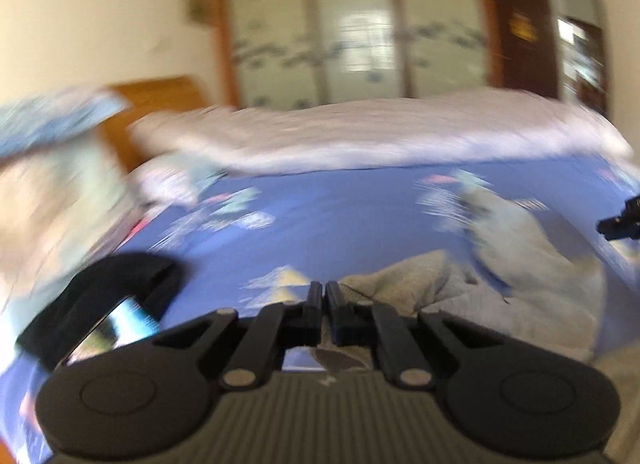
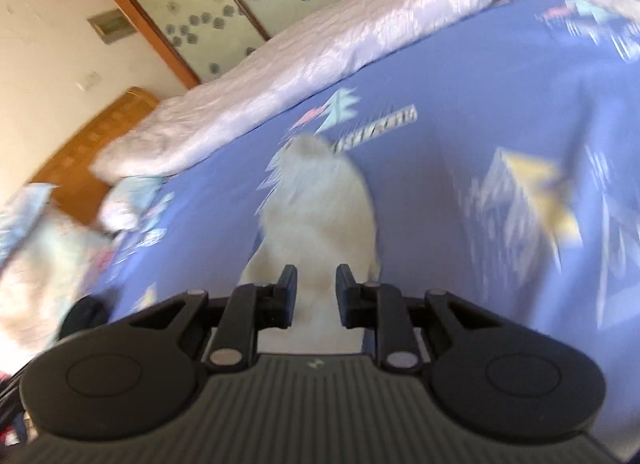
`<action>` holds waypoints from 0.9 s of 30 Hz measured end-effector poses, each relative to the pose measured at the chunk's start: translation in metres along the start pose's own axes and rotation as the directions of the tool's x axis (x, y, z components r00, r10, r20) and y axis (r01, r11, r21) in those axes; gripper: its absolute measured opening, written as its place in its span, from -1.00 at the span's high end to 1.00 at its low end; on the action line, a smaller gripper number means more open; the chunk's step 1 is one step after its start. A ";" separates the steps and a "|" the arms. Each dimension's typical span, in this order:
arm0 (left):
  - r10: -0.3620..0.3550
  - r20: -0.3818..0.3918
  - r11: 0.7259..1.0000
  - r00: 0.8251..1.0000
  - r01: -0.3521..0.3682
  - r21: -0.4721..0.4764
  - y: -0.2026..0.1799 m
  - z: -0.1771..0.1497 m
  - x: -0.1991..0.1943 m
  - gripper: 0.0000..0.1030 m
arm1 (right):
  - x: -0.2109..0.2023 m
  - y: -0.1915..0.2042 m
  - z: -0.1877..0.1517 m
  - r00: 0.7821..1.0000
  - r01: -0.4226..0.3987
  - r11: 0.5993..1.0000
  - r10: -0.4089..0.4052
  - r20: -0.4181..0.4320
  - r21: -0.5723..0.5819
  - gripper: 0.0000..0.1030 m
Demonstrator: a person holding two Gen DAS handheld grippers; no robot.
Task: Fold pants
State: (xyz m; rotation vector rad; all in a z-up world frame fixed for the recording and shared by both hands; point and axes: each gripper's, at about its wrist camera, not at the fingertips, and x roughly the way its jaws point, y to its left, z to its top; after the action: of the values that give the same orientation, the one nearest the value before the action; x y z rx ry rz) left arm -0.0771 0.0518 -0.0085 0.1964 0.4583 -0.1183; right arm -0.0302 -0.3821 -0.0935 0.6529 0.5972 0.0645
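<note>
The light grey pants (image 1: 500,264) lie bunched on the blue patterned bed sheet (image 1: 340,224), to the right in the blurred left wrist view. My left gripper (image 1: 321,296) is shut on a fold of the grey pants near their left edge. In the right wrist view a pale pant leg (image 2: 320,204) stretches away from the fingers across the sheet (image 2: 460,144). My right gripper (image 2: 316,288) has its jaws slightly apart with the cloth running between them; whether they pinch it is unclear. The right gripper's tip (image 1: 620,220) shows at the far right edge of the left view.
A black pouch with a phone (image 1: 104,316) lies on the sheet at the left. A white quilt (image 1: 360,132) runs along the far side of the bed. Pillows (image 2: 36,244) and a wooden headboard (image 2: 92,144) are at the left. A wardrobe (image 1: 360,24) stands behind.
</note>
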 end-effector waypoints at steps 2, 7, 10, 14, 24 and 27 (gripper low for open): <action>0.039 -0.023 0.997 0.999 -0.040 -0.070 0.028 -0.002 0.002 0.92 | 0.030 -0.003 0.026 0.999 0.033 0.999 -0.033 -0.009 -0.013 0.52; 0.096 -0.098 0.969 0.991 -0.116 -0.219 0.076 -0.027 0.000 0.92 | 0.104 -0.007 0.073 0.997 0.046 0.998 -0.048 -0.068 -0.037 0.07; 0.087 -0.144 0.957 0.986 -0.123 -0.261 0.083 -0.038 0.000 0.92 | 0.140 -0.012 0.078 0.990 0.102 0.993 -0.107 -0.087 -0.059 -0.05; 0.096 -0.145 0.963 0.985 -0.129 -0.236 0.082 -0.040 0.002 0.92 | 0.172 -0.024 0.068 0.973 0.143 0.989 -0.149 -0.179 -0.046 0.53; 0.016 -0.043 0.957 0.999 -0.028 -0.289 0.076 -0.024 -0.007 0.92 | -0.022 -0.037 0.092 0.981 -0.047 0.984 0.013 0.195 0.171 0.88; -0.006 -0.017 0.956 1.000 0.001 -0.294 0.073 -0.024 -0.015 0.94 | -0.117 -0.042 0.101 0.937 -0.091 0.974 0.013 0.348 0.210 0.88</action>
State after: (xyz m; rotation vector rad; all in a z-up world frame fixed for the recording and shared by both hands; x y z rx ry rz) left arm -0.0891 0.1293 -0.0110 -0.0958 0.4876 -0.0505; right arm -0.0780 -0.4993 0.0038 0.8764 0.2474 -0.0689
